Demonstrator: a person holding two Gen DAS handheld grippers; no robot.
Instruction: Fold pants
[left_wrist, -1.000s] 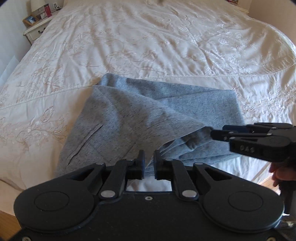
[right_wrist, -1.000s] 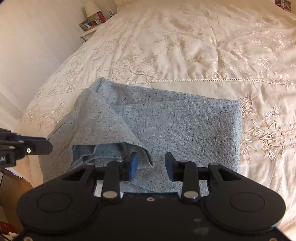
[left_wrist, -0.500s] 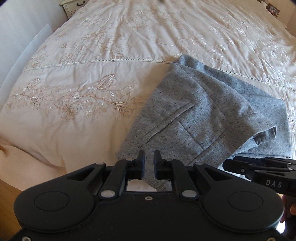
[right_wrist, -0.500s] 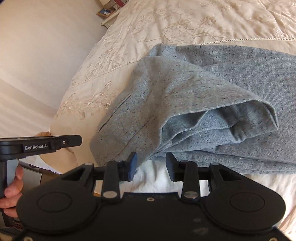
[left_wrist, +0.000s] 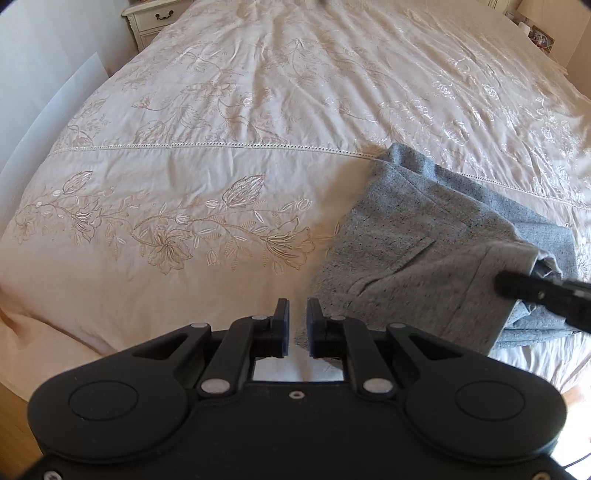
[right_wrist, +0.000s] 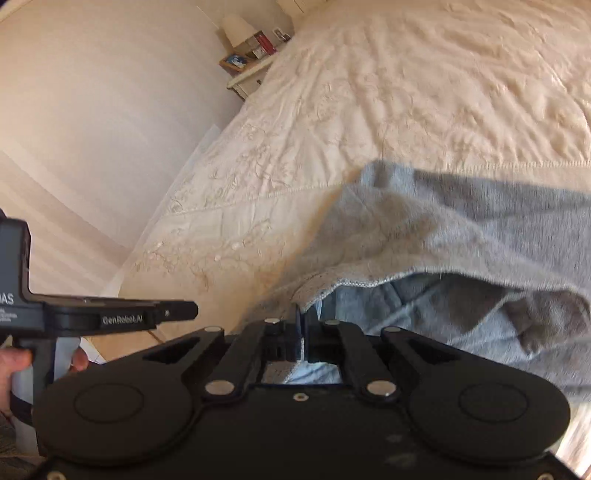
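Grey flecked woven pants (left_wrist: 436, 258) lie partly folded near the right end of the near edge of the bed, on its cream embroidered bedspread (left_wrist: 229, 155), and everything about my next move depends on how they sit relative to my two tools. My right tool (right_wrist: 303, 325) is the one at the cloth: its two fingers are clenched on a hemmed edge of the grey fabric, which I can see pinched between the pads in the right wrist view, with a loose flap arching over to the right of the grip. In the left wrist view the same tool comes in from the right edge and meets the upper layer of the bundle. My left tool (left_wrist: 297, 317) holds nothing; its fingers stand a little apart with only a narrow gap, and bare bedspread shows between them. The pants lie to the right of it and slightly farther, with their near left corner just beside its right finger. The bundle's long axis runs from that near corner away to the far right. I judge the right tool should carry the held edge across the bundle, while the left could pin the near corner.
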